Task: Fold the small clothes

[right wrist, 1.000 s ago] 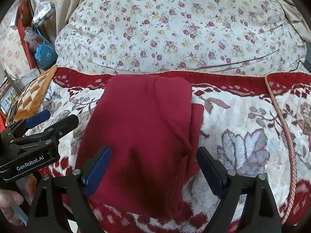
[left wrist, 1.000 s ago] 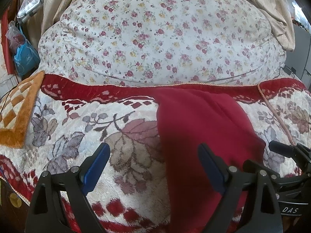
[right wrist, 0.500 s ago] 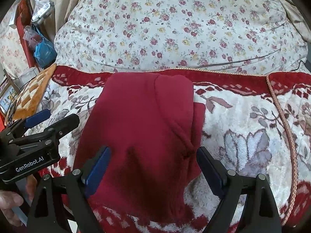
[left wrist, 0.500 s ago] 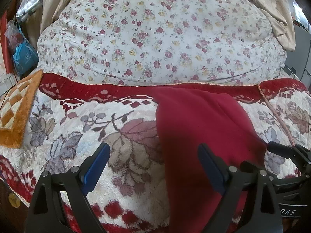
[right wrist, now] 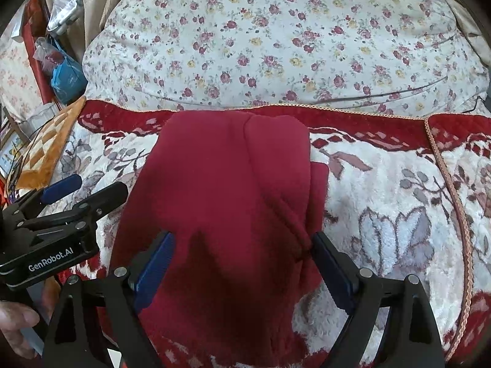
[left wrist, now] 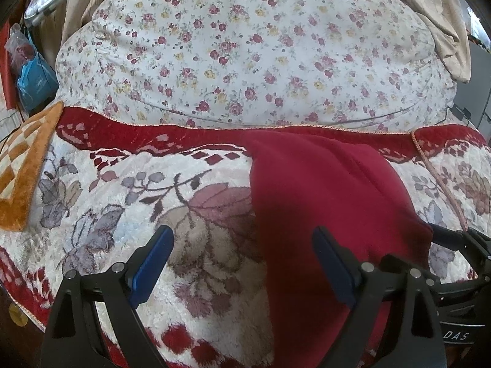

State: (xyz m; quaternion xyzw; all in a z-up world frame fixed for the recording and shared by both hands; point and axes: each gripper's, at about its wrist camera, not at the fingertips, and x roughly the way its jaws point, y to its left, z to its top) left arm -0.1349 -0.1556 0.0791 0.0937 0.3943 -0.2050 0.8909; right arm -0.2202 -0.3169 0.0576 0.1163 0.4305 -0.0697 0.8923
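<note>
Nothing's really moved since a second ago, both the left gripper [left wrist: 242, 263] and right gripper [right wrist: 242, 266] hang released over the red garment [right wrist: 227, 190], so a shallow pinch could snag the fluffy blanket [right wrist: 383, 190] too.

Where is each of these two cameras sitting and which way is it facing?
Left wrist: on the left gripper, angled down at the blanket; open fingers, the right gripper's tip at right.
Right wrist: on the right gripper, over the red garment; open fingers, left gripper and a hand at left.
Shared: garment, blanket, floral bedding.
</note>
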